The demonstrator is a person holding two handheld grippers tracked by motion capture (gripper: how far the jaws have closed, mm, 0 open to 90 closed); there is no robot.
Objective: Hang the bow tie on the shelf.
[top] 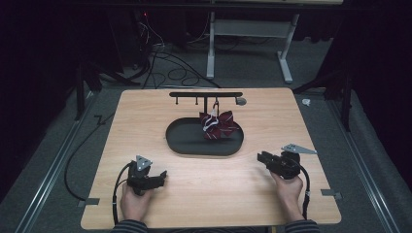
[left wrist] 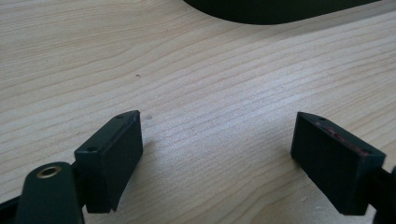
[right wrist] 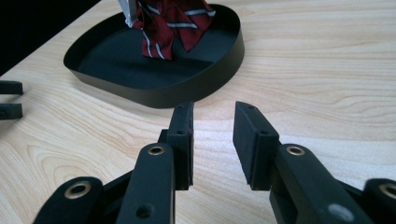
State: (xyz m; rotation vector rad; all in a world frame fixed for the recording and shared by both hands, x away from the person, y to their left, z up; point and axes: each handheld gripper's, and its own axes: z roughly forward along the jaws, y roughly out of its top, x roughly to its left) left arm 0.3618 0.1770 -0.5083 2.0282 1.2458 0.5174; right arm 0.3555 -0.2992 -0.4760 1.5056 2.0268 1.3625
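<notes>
While both tools rest low on the surface (top: pixel 145 213), I treat the striped cloth (top: pixel 219 125) as the work item. It is dark red with pale stripes, bunched, and hangs from a hook on the black rack (top: pixel 206 94), with its lower folds inside the oval black tray (top: pixel 189 141). It lies ahead of both tools: ahead and to the right of the left tool (top: pixel 162 176), ahead and to the left of the right tool (top: pixel 260 157), well apart from each.

Left tool state: jaws spread wide, nothing between them, bare wood beneath. In the left gripper view the tray edge (left wrist: pixel 280 14) sits beyond the left tool (left wrist: pixel 217 154).

Right tool state: jaws partly open with a narrow gap, nothing held. In the right gripper view the right tool (right wrist: pixel 212 140) points at the tray wall (right wrist: pixel 187 88), and the cloth (right wrist: pixel 168 23) hangs beyond it.

Handling, as I judge it: the cloth is light, soft and limp. It will fold and slide under the pads, and it is not fragile. A pull can snag it on the hook or tip the rack. I would grip a thick gathered fold near the top, just under the hook, and keep the other tool free to steady the tray.
</notes>
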